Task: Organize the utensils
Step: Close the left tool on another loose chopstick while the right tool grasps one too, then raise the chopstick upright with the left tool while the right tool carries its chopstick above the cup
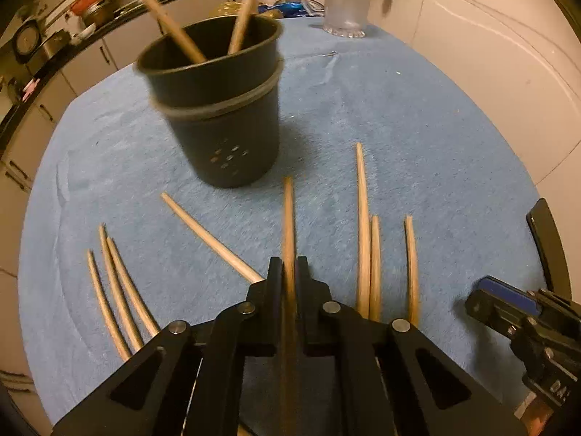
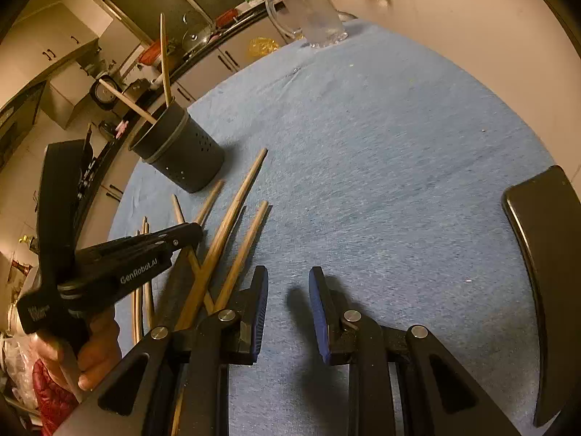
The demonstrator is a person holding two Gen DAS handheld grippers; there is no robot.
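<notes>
My left gripper (image 1: pixel 289 267) is shut on a wooden chopstick (image 1: pixel 288 218) and holds it pointing toward the dark perforated utensil cup (image 1: pixel 221 109), which stands just ahead and holds two chopsticks (image 1: pixel 243 11). Several more chopsticks (image 1: pixel 363 225) lie loose on the blue cloth on both sides of the gripper. In the right wrist view my right gripper (image 2: pixel 288 283) is open and empty over the cloth, to the right of the loose chopsticks (image 2: pixel 225 232). The left gripper (image 2: pixel 181 236) and the cup (image 2: pixel 181 152) show there at the left.
A clear glass mug (image 1: pixel 345 0) stands at the far edge of the round table under the blue cloth (image 1: pixel 417 127). A dark phone-like object (image 2: pixel 544 272) lies at the table's right edge. Kitchen cabinets and a counter lie beyond the table at the left.
</notes>
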